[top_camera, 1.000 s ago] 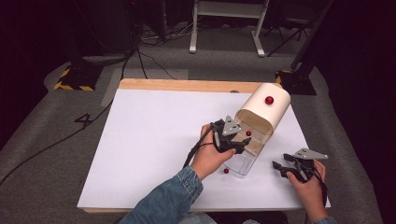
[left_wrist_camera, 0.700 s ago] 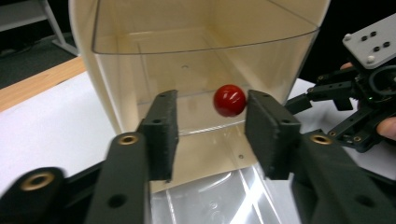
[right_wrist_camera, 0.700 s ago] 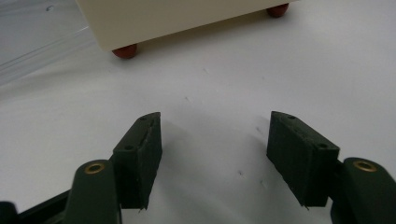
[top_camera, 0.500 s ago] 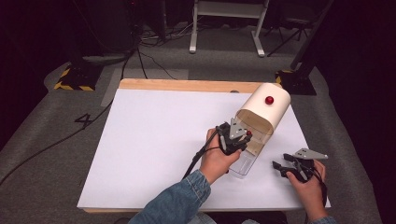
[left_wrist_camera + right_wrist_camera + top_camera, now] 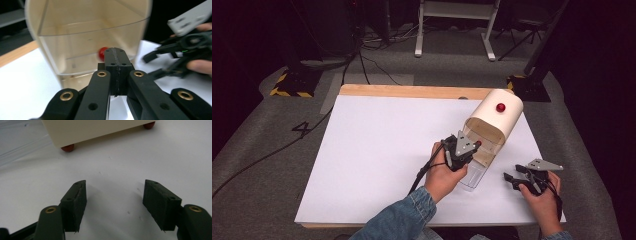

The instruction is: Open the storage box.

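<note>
I am holding my left gripper (image 5: 468, 148) at the open front of the cream, round-topped plastic box (image 5: 492, 125) standing on the white table sheet (image 5: 377, 150), with its jaws having just been closing and now pressed flat against each other, nothing between the pads. In the left gripper view a small red ball (image 5: 102, 53) is sitting just beyond my clenched jaw tips, behind the clear plastic drawer front (image 5: 87, 37) of the box; I cannot tell whether the tips are touching it. My right gripper (image 5: 517, 181) is resting low over the sheet, to the right of the box and apart from it, its jaws spread wide and holding nothing.
</note>
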`<state>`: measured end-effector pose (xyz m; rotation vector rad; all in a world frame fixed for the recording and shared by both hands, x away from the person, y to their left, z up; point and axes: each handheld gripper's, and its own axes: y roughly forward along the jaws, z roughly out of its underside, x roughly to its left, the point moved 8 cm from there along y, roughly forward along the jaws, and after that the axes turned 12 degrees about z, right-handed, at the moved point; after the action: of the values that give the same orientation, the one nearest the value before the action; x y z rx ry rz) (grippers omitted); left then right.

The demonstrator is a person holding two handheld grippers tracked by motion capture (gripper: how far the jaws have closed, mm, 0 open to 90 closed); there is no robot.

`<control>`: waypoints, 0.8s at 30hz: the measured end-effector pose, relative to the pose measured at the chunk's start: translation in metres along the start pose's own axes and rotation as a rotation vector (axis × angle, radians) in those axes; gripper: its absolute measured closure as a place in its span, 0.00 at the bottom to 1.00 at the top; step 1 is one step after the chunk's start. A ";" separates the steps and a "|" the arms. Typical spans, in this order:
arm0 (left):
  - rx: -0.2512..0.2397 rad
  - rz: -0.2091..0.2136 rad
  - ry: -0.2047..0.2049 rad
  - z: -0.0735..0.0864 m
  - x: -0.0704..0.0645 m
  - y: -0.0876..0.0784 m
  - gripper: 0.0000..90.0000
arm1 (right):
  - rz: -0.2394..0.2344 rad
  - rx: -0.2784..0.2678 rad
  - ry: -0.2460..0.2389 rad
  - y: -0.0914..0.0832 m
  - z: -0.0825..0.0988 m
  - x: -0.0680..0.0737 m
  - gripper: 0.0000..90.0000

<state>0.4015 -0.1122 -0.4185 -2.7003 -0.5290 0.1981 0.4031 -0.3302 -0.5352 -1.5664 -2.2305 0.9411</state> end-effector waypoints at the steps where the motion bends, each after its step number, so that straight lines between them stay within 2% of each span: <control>1: 0.015 -0.008 0.017 0.001 -0.002 0.000 1.00 | -0.001 0.000 0.000 0.000 0.000 0.000 0.40; 3: 0.026 -0.023 0.013 0.004 -0.003 0.001 0.99 | 0.000 0.000 0.000 0.000 0.000 0.000 0.40; 8: 0.003 -0.059 -0.044 0.006 0.002 0.009 0.88 | -0.001 0.001 0.000 0.000 0.000 0.000 0.40; 10: -0.015 -0.106 -0.039 0.005 0.004 0.012 0.79 | -0.002 0.001 0.001 0.000 0.000 0.000 0.40; 11: -0.020 -0.120 -0.039 0.005 0.005 0.013 0.78 | -0.003 0.001 0.001 0.000 0.000 0.000 0.40; 16: -0.028 -0.172 -0.045 0.007 0.008 0.022 0.80 | -0.003 0.001 0.001 0.000 0.000 0.000 0.40; 19: -0.034 -0.183 -0.058 0.007 0.008 0.024 0.82 | -0.003 0.001 0.001 0.000 0.000 0.000 0.40; 24: -0.028 -0.180 -0.044 0.007 0.007 0.023 0.82 | -0.003 0.002 0.001 0.000 0.000 0.000 0.40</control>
<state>0.4137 -0.1266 -0.4347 -2.6615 -0.7898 0.2024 0.4033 -0.3304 -0.5352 -1.5622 -2.2301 0.9405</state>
